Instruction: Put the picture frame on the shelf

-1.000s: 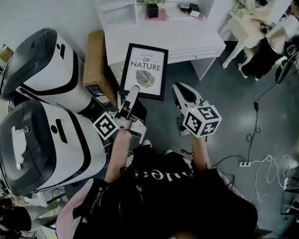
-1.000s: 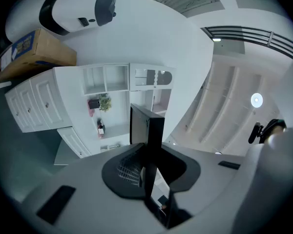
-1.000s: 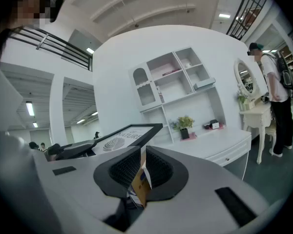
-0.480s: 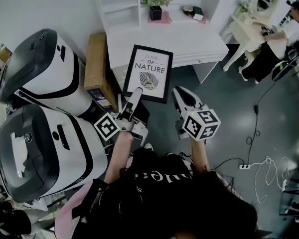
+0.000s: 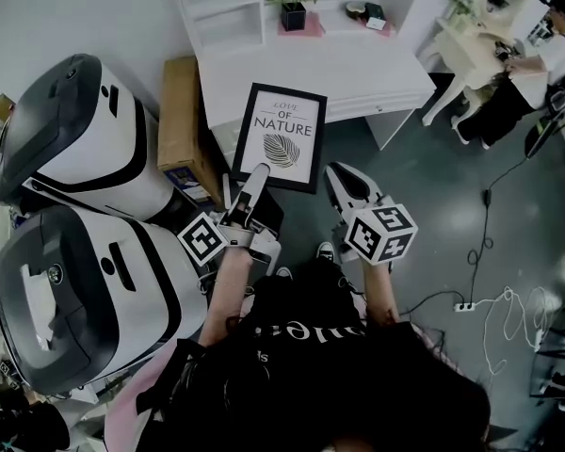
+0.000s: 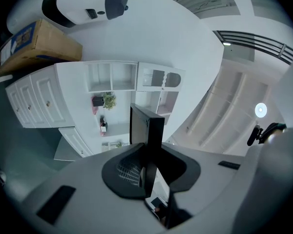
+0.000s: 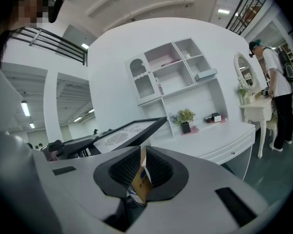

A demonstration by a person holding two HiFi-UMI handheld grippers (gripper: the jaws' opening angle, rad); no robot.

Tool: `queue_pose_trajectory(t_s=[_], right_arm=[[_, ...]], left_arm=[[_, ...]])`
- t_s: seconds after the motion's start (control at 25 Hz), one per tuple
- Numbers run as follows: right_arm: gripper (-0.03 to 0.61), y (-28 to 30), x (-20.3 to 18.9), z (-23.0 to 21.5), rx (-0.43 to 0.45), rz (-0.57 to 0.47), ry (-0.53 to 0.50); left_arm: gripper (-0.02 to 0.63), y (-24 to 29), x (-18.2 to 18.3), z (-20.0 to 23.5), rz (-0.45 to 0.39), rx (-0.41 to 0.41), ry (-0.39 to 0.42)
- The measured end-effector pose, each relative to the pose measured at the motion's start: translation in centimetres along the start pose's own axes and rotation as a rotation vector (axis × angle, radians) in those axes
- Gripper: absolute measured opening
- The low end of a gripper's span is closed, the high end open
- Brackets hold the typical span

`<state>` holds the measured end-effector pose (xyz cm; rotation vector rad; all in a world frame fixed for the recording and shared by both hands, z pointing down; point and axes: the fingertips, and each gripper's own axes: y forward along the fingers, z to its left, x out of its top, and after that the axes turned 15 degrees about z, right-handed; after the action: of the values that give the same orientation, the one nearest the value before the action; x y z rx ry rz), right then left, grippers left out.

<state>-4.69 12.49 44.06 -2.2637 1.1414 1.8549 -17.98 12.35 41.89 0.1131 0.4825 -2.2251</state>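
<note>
Picture frame (image 5: 280,137), clamped at its near edge by left gripper (image 5: 256,172), is best kept steady toward far shelf (image 5: 221,9); right gripper (image 5: 335,170) closed on thin card (image 7: 140,181).

The picture frame (image 5: 281,137) loses part of its lower edge behind the left gripper (image 5: 257,171), and its top line of print is too small to read. Just right of the frame, the right gripper (image 7: 140,150) pinches a brown slip (image 7: 140,182) of unclear kind. Beyond the frame's top, small items (image 5: 363,12) defy naming; far right of it, a person (image 5: 537,59) is cut by the edge
</note>
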Motion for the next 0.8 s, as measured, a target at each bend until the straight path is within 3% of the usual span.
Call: queue_pose_trajectory(t_s=[0.4, 0.8], right_arm=[[0.065, 3.1, 2.5, -5.5, 0.025, -0.006, 0.039], [0.065, 7.3, 9.8, -18.6, 0.051, -0.005, 0.046]], left_arm=[[0.071, 5.3, 2.5, 3.1, -0.012, 0.011, -0.012], [0.071, 18.7, 5.8, 7.7, -0.042, 0.030, -0.007]])
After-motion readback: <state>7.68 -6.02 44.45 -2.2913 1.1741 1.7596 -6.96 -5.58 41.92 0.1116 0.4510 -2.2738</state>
